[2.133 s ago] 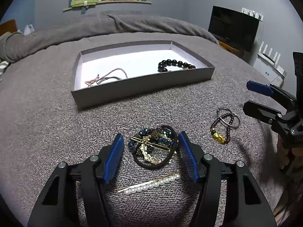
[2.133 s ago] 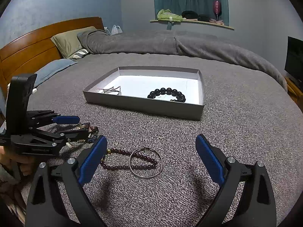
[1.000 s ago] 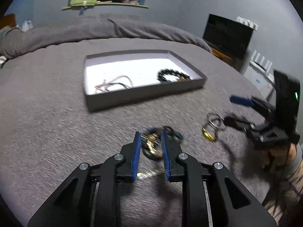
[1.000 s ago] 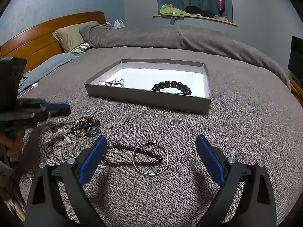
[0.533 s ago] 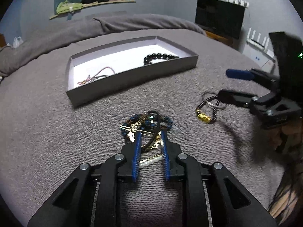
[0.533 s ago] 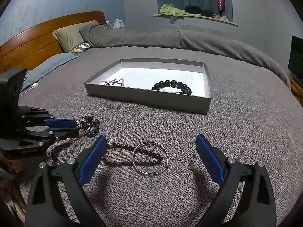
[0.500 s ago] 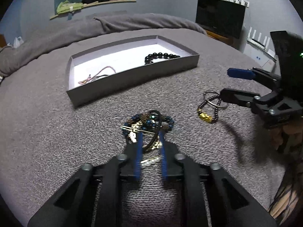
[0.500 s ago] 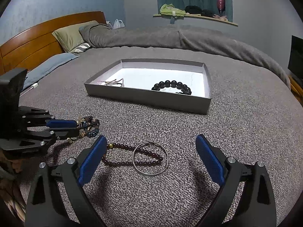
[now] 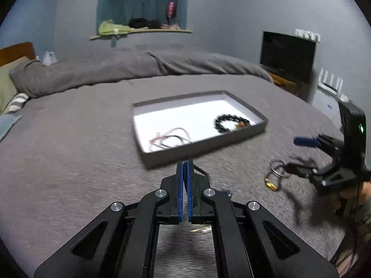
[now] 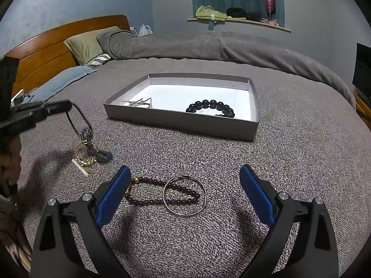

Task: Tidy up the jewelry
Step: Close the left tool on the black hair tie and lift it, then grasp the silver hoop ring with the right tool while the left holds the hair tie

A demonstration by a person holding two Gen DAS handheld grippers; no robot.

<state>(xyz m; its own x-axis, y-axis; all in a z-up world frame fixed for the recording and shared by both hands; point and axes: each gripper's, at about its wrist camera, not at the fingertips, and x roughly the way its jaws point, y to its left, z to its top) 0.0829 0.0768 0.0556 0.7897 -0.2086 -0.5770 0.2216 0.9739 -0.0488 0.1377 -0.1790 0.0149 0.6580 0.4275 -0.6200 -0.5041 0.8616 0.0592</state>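
Right tool (image 10: 183, 192) spread wide, low over maroon bead bracelet (image 10: 160, 193) w/ gold bead, overlapped by thin silver ring (image 10: 184, 195); both flat on nubby grey bedspread (image 10: 301, 153).

Left tool (image 9: 184, 169), blue pads pressed together, pinching black elastic cord (image 10: 77, 118); blue-gold beaded tangle (image 10: 89, 150) hangs from it, bottom touching the bed beside pearl hairpin (image 10: 80, 166).

Best approach, I'd say: lift slow and straight so the tangle doesn't snag the pile or drag the pin, then carry over the wall of grey cardboard tray (image 10: 180, 121) and lower before release.

Tray's white floor holds glossy black bead bracelet (image 10: 211, 108) and thin pinkish cords (image 9: 170, 137).
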